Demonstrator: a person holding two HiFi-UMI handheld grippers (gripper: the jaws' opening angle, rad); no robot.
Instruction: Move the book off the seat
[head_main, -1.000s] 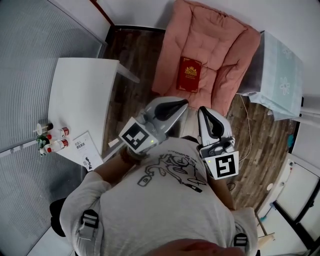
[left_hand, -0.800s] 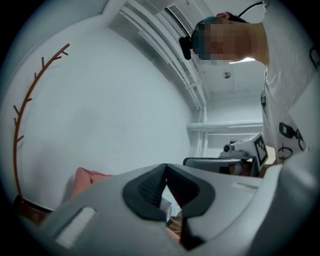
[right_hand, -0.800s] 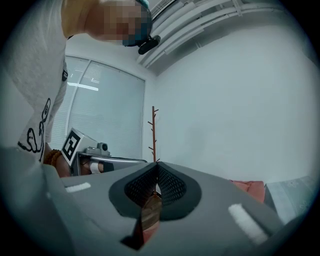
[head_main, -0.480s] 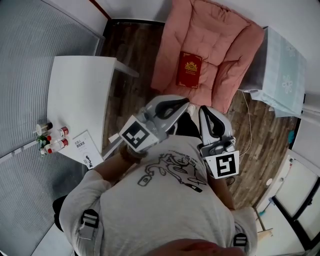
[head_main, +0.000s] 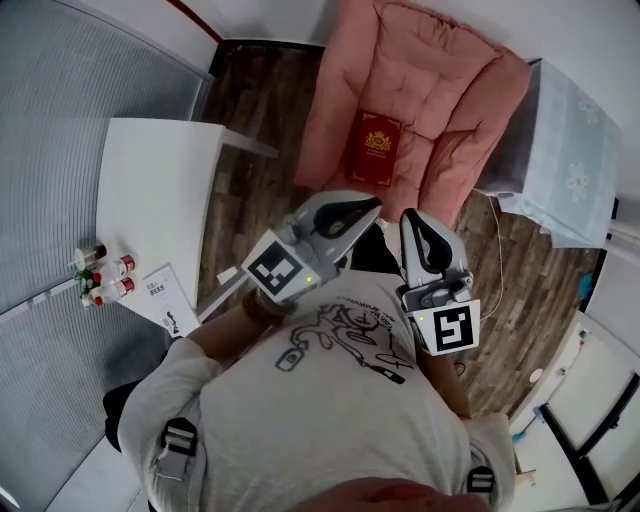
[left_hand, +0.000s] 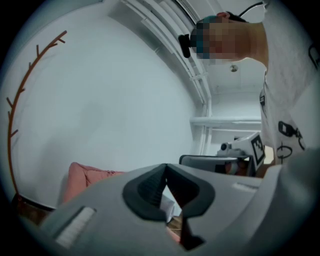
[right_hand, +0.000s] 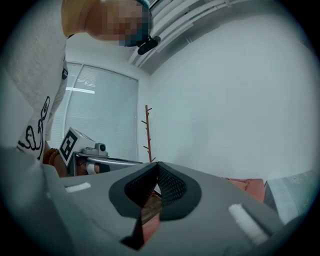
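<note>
The jaws of the left gripper (head_main: 362, 207) and the right gripper (head_main: 409, 218) are pressed together, with nothing between them. The red book (head_main: 375, 147) lies flat on the pink armchair (head_main: 430, 70), apart from both grippers.

Book (head_main: 375, 147) and leaflet (head_main: 166, 297) print unreadable

One book (head_main: 374, 147) at twelve o'clock, one seat (head_main: 430, 70), one white table (head_main: 150, 190) at nine, three bottles (head_main: 116, 267), one leaflet (head_main: 166, 298), two grippers (head_main: 372, 207) (head_main: 410, 217)
</note>
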